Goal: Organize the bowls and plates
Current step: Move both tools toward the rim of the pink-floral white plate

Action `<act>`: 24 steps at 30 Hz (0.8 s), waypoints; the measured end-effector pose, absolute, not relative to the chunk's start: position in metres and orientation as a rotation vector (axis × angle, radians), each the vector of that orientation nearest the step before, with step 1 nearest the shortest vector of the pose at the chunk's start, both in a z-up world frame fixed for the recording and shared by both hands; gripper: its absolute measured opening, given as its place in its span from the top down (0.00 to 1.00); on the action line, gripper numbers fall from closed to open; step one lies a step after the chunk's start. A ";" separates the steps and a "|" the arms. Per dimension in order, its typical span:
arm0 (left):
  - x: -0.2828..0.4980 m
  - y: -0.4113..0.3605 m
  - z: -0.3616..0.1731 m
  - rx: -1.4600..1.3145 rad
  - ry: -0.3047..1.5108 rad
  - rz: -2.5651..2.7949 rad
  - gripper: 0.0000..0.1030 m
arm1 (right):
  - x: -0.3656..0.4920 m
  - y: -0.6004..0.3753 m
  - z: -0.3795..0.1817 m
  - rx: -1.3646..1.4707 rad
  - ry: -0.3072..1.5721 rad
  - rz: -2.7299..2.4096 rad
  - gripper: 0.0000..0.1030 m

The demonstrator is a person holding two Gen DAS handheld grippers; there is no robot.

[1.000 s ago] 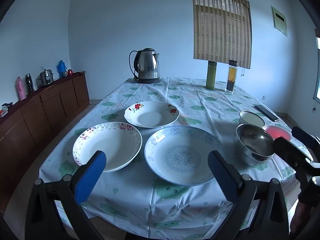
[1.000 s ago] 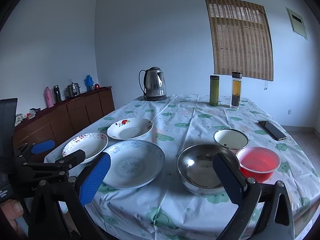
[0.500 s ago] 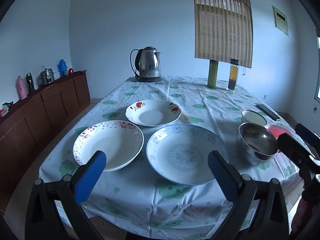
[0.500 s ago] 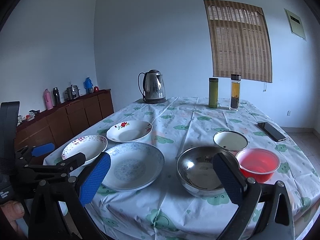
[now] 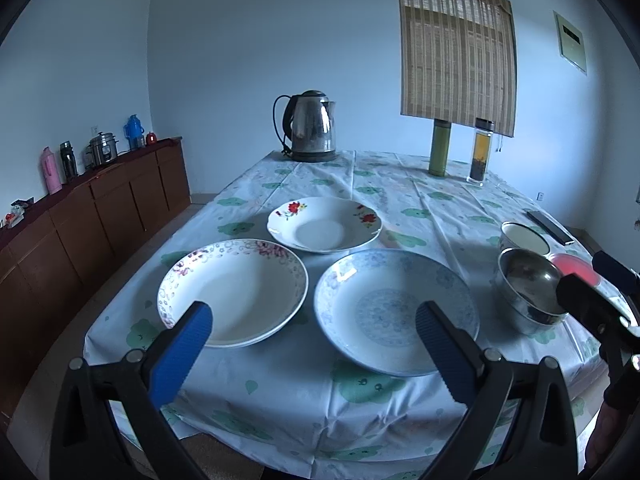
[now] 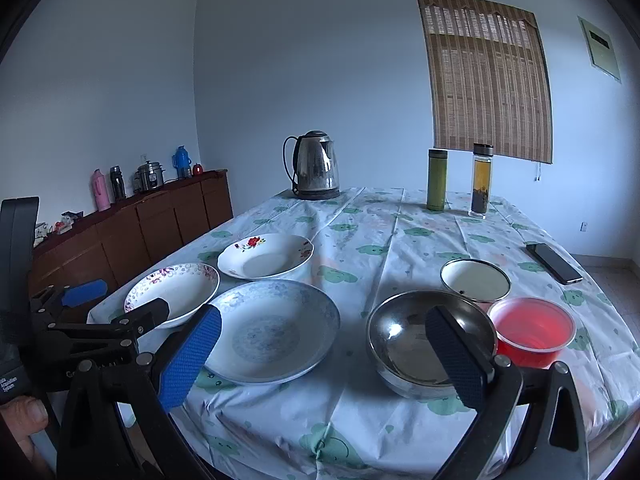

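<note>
So: nothing stacked yet; three plates [image 5: 232, 292] left, three bowls [image 6: 430, 336] right, all separate on table [image 5: 384, 196]; left gripper [image 5: 312, 344] and right gripper [image 6: 324, 356] both spread wide, empty, hovering at near edge.

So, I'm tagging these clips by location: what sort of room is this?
Most likely a home dining room: a table under a patterned cloth with plates and bowls, an electric kettle, and a wooden sideboard along the wall carrying flasks and a cooker.
</note>
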State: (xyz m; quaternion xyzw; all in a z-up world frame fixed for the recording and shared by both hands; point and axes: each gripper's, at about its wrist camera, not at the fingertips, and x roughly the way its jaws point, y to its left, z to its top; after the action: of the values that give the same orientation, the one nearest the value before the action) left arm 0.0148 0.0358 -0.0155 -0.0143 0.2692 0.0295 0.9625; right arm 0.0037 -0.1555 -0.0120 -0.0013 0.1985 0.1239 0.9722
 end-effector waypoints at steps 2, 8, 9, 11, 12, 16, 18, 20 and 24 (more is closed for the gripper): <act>0.017 0.039 -0.017 -0.032 0.549 0.066 0.00 | 0.007 -0.151 -0.012 -0.008 0.402 0.259 0.01; 0.022 0.053 -0.020 -0.047 0.560 0.090 0.00 | 0.020 -0.135 -0.013 -0.029 0.411 0.285 0.01; 0.023 0.055 -0.020 -0.048 0.560 0.095 0.00 | 0.022 -0.133 -0.013 -0.031 0.413 0.291 0.01; 0.025 0.061 -0.021 -0.049 0.560 0.107 0.00 | 0.027 -0.127 -0.013 -0.034 0.418 0.304 0.01; 0.027 0.063 -0.021 -0.051 0.558 0.115 0.00 | 0.029 -0.124 -0.013 -0.035 0.420 0.308 0.01; 0.031 0.078 -0.023 -0.062 0.562 0.142 0.00 | 0.038 -0.112 -0.013 -0.046 0.430 0.336 0.01; 0.034 0.086 -0.024 -0.069 0.569 0.155 0.00 | 0.042 -0.107 -0.014 -0.053 0.437 0.348 0.01; 0.036 0.096 -0.025 -0.076 0.571 0.185 0.00 | 0.046 -0.101 -0.015 -0.053 0.446 0.370 0.01; 0.041 0.119 -0.027 -0.093 0.577 0.227 0.00 | 0.059 -0.088 -0.019 -0.058 0.485 0.416 0.16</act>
State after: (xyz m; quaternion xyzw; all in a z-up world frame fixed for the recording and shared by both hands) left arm 0.0406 0.1192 -0.0269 -0.0455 0.2839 0.1116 0.9513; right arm 0.0592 -0.0882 -0.0187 -0.0285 0.2385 0.2046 0.9489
